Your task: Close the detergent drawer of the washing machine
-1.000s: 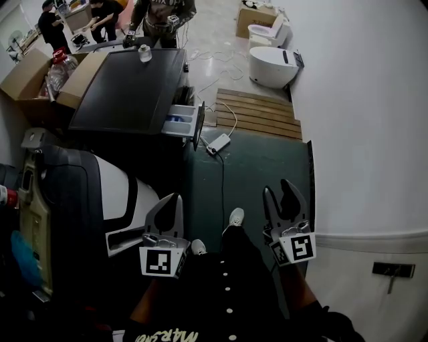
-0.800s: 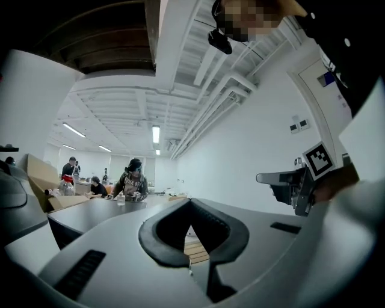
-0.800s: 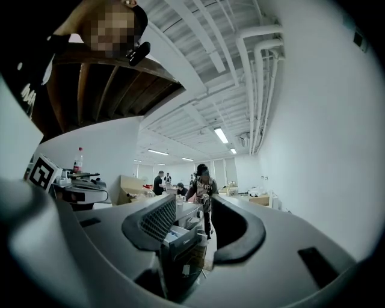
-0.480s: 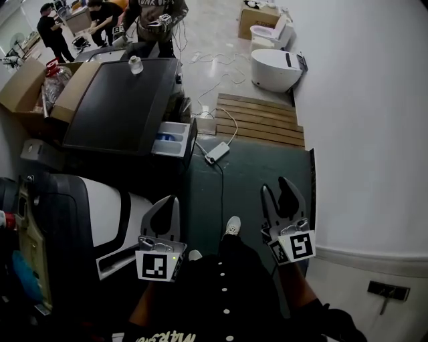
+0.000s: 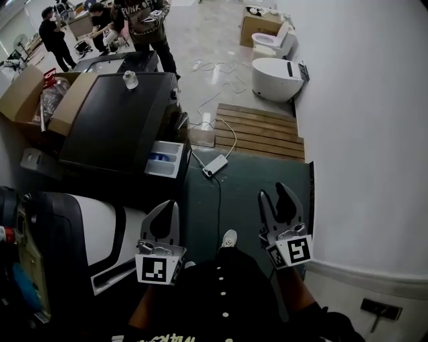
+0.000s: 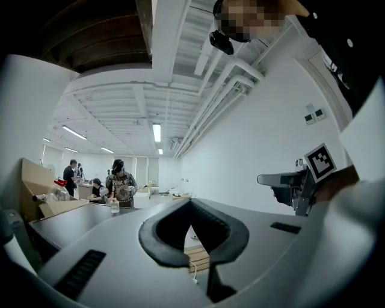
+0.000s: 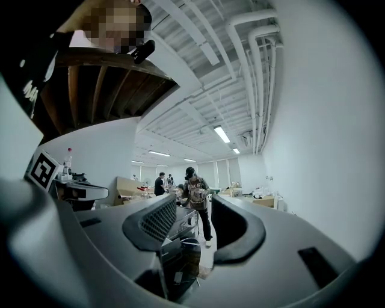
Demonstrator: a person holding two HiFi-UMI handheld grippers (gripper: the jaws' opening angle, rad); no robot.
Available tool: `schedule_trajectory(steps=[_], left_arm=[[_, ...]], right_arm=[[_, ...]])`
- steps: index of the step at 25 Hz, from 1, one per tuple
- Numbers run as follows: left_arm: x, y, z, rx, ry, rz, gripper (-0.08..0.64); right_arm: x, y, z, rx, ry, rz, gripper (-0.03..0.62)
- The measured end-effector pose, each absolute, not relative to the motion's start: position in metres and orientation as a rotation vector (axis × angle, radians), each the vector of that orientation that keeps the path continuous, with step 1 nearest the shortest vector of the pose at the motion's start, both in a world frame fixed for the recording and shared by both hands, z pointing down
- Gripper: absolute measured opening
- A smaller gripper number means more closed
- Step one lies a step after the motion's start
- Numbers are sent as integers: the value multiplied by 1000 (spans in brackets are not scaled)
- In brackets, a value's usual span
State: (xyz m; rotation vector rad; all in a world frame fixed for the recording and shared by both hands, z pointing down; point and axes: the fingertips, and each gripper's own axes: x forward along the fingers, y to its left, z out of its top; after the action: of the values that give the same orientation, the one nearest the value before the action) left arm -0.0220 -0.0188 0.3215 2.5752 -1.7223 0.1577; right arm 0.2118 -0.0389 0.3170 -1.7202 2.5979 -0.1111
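Note:
The dark-topped washing machine [image 5: 114,120] stands ahead on the left, and its detergent drawer [image 5: 166,159] sticks out open from the front corner, white with a blue insert. My left gripper [image 5: 170,206] hangs low in the head view, a short way before the drawer, with its fingertips together and nothing in them. In its own view, the left gripper [image 6: 190,204] points level over the machine's top. My right gripper [image 5: 274,194] is open and empty over the green mat. In its own view, the right gripper [image 7: 194,207] frames the machine's dark front [image 7: 183,255].
A white power strip [image 5: 215,163] with its cable lies on the green mat [image 5: 254,187]. Beyond are a wooden pallet [image 5: 257,130], white toilets [image 5: 277,70], cardboard boxes [image 5: 27,87] and several people [image 5: 144,20]. A small bottle [image 5: 131,80] stands on the machine. A white wall runs along the right.
I have walked forward: the washing machine and its open drawer have come nearer to both grippers. The drawer is still open and neither gripper has changed its state.

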Motion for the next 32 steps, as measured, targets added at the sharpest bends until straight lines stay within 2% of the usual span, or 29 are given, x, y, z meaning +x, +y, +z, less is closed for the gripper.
schedule_trajectory(steps=[25,32], left_arm=[[83,-98,336,2479,-1782,137,6],[72,-106,345,2444,-1840,204,6]], right_arm=[[300,-135,335,-1578,2694,-120,179],[290,-150,337,-1521,2679,-176,173]])
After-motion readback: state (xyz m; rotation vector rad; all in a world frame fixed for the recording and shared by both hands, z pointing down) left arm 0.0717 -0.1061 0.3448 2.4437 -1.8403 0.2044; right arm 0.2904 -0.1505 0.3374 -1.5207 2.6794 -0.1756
